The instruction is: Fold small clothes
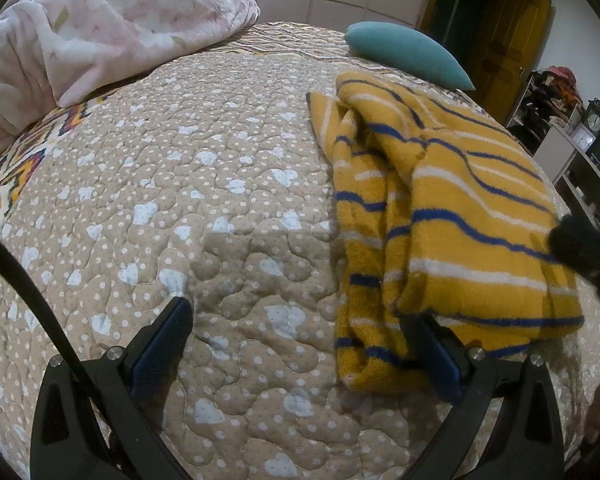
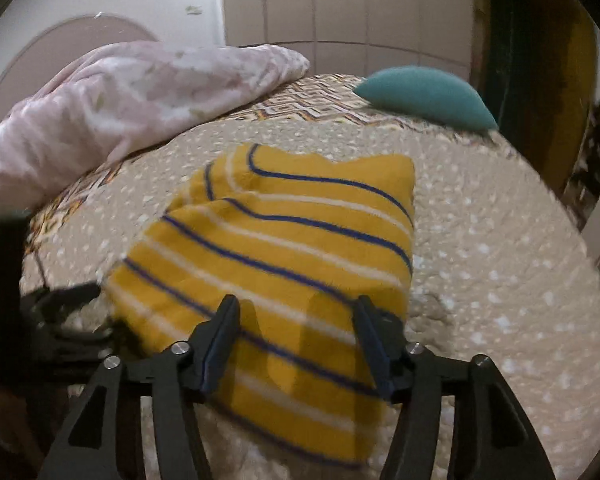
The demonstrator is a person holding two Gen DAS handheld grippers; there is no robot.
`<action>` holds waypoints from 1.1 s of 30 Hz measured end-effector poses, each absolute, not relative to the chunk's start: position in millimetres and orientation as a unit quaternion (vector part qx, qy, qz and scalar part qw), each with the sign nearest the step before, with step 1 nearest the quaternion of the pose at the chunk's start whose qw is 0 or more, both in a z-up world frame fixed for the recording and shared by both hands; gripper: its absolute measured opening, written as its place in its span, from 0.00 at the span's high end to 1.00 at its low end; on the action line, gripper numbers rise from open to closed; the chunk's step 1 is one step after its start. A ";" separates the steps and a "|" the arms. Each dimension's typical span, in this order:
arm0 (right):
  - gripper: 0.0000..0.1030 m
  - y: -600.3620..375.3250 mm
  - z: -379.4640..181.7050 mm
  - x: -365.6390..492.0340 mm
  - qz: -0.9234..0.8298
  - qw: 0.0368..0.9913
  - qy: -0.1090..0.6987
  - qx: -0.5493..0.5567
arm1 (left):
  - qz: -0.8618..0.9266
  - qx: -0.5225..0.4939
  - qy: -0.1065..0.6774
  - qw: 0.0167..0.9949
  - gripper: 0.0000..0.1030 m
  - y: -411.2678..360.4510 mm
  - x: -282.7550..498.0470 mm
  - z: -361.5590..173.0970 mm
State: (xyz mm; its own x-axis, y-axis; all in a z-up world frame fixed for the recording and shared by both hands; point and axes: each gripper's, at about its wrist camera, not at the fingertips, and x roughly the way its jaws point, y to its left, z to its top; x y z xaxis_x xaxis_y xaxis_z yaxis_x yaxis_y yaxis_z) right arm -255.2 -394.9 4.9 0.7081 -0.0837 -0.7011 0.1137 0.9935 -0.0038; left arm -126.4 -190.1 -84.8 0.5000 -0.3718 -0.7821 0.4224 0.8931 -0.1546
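The left wrist view shows the yellow striped garment [image 1: 440,216] folded on the bed [image 1: 220,208] at three o'clock, with the left tool [image 1: 300,320] spread apart and one finger under its near edge. Only the right wrist view shows the right tool [image 2: 296,320] apart above the garment, gripping nothing.

dim indoor light | fisheye edges bowed | right view motion-blurred
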 end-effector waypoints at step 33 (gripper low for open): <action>0.38 -361.3 18.5 -142.2 -0.036 0.915 0.401 -0.022 | -0.231 0.023 0.443 0.866 0.00 -189.4 -126.8 -84.3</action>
State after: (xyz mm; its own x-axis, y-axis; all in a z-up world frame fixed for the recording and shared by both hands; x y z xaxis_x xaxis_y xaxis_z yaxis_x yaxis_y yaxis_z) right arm -142.2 -361.3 18.5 0.6761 -0.0838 -0.7321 0.0489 0.9964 -0.0689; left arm -126.8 -189.4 -84.3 0.5013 -0.3802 -0.7772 0.4204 0.8921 -0.1653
